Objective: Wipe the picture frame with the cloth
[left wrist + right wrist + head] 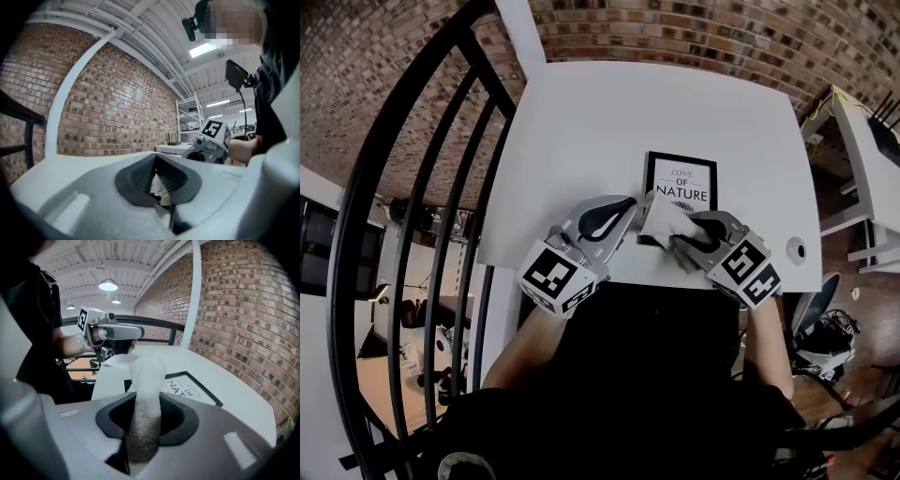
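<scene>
A black picture frame (681, 184) with the print "LOVE OF NATURE" lies flat near the front edge of the white table (581, 141). A white cloth (666, 223) is bunched over the frame's near edge, stretched between both grippers. My left gripper (631, 208) is shut on one small corner of the cloth (159, 185). From the other side my right gripper (695, 231) is shut on a thick roll of the cloth (144, 413), which sticks up out of its jaws. In the right gripper view the frame (190, 387) lies just beyond the jaws, with the left gripper (115, 333) hovering farther off.
A black metal railing (422, 216) curves down the left side beside the table. A brick wall (675, 28) runs behind the table's far edge. A small round fitting (796, 248) sits near the table's front right corner. White furniture (872, 159) stands to the right.
</scene>
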A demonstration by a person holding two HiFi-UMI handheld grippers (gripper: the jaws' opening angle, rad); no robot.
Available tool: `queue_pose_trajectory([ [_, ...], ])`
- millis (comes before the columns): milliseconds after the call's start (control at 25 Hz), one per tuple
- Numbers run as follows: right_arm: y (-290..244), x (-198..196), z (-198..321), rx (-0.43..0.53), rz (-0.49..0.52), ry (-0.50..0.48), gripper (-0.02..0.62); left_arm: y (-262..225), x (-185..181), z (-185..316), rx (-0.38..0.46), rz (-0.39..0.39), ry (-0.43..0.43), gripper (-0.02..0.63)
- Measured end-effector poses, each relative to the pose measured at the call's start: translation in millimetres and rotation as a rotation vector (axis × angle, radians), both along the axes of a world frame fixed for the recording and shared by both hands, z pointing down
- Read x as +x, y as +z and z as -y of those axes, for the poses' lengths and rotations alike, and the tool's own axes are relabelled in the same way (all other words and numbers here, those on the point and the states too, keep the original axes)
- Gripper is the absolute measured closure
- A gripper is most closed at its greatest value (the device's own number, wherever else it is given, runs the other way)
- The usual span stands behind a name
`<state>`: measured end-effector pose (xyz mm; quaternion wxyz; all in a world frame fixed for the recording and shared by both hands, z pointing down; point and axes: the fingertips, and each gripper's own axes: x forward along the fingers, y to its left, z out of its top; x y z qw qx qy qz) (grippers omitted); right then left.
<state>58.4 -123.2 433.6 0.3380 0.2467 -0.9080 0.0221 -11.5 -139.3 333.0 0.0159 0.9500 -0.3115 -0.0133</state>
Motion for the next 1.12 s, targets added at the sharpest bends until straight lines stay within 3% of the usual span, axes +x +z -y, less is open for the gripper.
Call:
queue_pose_trajectory([
  [720,-12,108,9,0.064,-0.081,0.245,0.468,7,-3,-1,-0.015,0.013,0.001,0.604],
  [1120,-68,58,-5,0.257,0.279,0.153,0.468,-6,3,-19,0.008,0.007,-0.03,0.604],
])
